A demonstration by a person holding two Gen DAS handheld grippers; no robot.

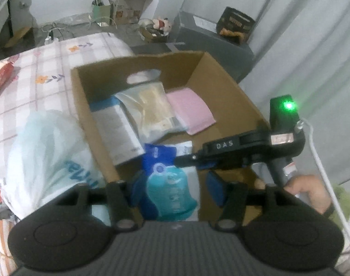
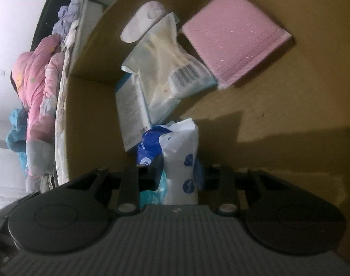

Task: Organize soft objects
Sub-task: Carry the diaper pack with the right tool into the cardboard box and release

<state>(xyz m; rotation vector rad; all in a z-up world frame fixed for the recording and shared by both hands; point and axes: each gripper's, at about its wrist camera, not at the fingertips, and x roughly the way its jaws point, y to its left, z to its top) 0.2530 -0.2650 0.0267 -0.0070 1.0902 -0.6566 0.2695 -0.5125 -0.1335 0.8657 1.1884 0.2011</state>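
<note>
An open cardboard box [image 1: 221,96] stands on the bed. In it lie a pink pack [image 1: 191,110], a clear pack with pale contents [image 1: 151,105] and a white-and-blue pack [image 1: 115,126]. A blue, teal and white soft pack [image 1: 170,188] stands at the box's near wall. It sits between the fingers of my left gripper [image 1: 177,191], and a strip of cardboard shows between it and the right pad. My right gripper [image 1: 184,161] reaches in from the right onto the pack's top. In the right wrist view, the right gripper [image 2: 177,172] is shut on this pack [image 2: 179,161].
A white plastic bag [image 1: 48,156] bulges on the checked floral bedsheet [image 1: 48,64] just left of the box. A person's hand [image 1: 310,191] holds the right gripper's handle. A grey cabinet [image 1: 209,41] and a curtain stand behind. Pink bedding [image 2: 34,92] is piled beyond the box.
</note>
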